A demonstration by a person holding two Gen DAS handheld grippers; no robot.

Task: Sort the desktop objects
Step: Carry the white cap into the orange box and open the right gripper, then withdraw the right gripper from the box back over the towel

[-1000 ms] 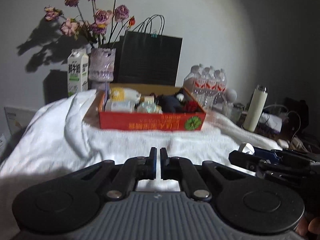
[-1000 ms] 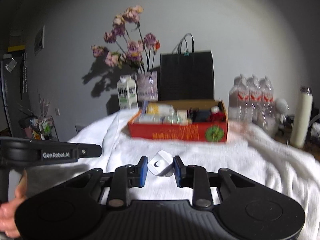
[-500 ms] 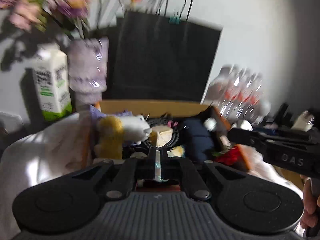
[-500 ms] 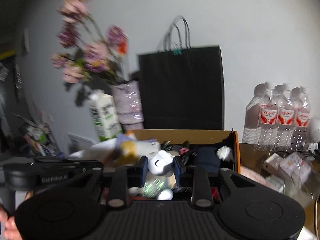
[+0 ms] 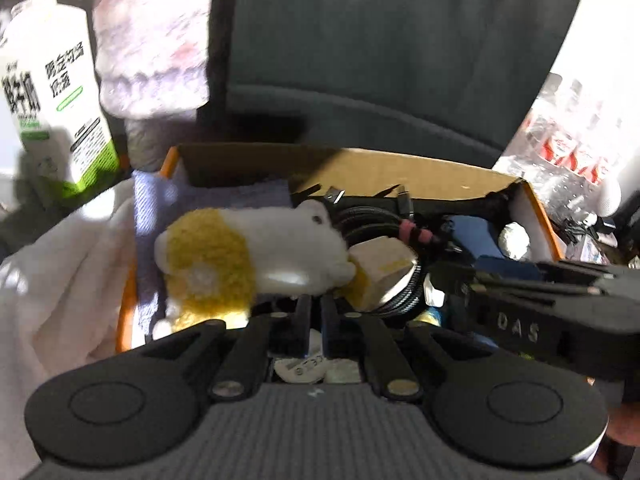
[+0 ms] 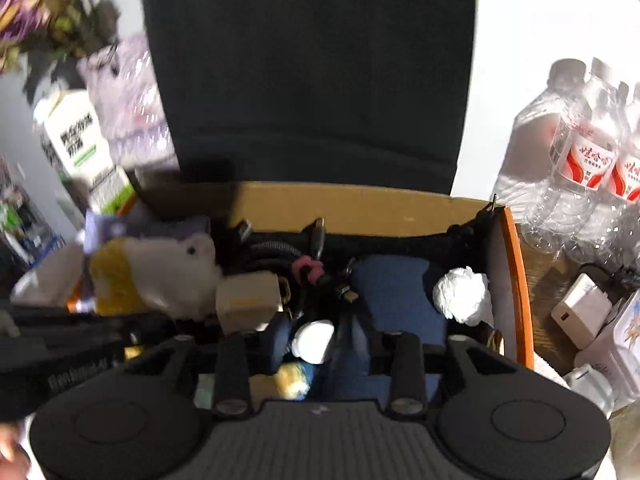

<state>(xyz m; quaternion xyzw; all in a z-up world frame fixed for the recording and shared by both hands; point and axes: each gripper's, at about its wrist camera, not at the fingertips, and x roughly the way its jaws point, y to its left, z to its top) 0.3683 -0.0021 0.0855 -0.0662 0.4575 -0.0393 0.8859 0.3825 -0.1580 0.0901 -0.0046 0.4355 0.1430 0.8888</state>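
Observation:
An orange cardboard box (image 6: 514, 280) holds a white and yellow plush toy (image 5: 256, 252), a coiled black cable (image 5: 372, 220), a cream block (image 6: 248, 300), a blue pouch (image 6: 400, 292) and a crumpled white tissue (image 6: 462, 294). My right gripper (image 6: 316, 338) hangs over the box, its jaws spread wider than the small white earbud case (image 6: 314, 340) between them. The case looks loose in the gap. My left gripper (image 5: 314, 320) is shut and empty over the box's near left part, beside the plush. The right gripper also shows in the left wrist view (image 5: 460, 280).
A black paper bag (image 6: 312, 72) stands right behind the box. A milk carton (image 5: 52, 92) and a purple vase (image 5: 154, 44) stand at back left. Water bottles (image 6: 580, 152) and a white charger (image 6: 580, 312) are to the right. A white towel (image 5: 56, 288) lies under the box.
Both grippers moved forward and now hang over the box. The right jaws have widened around the earbud case, which they gripped before. The left gripper stays shut.

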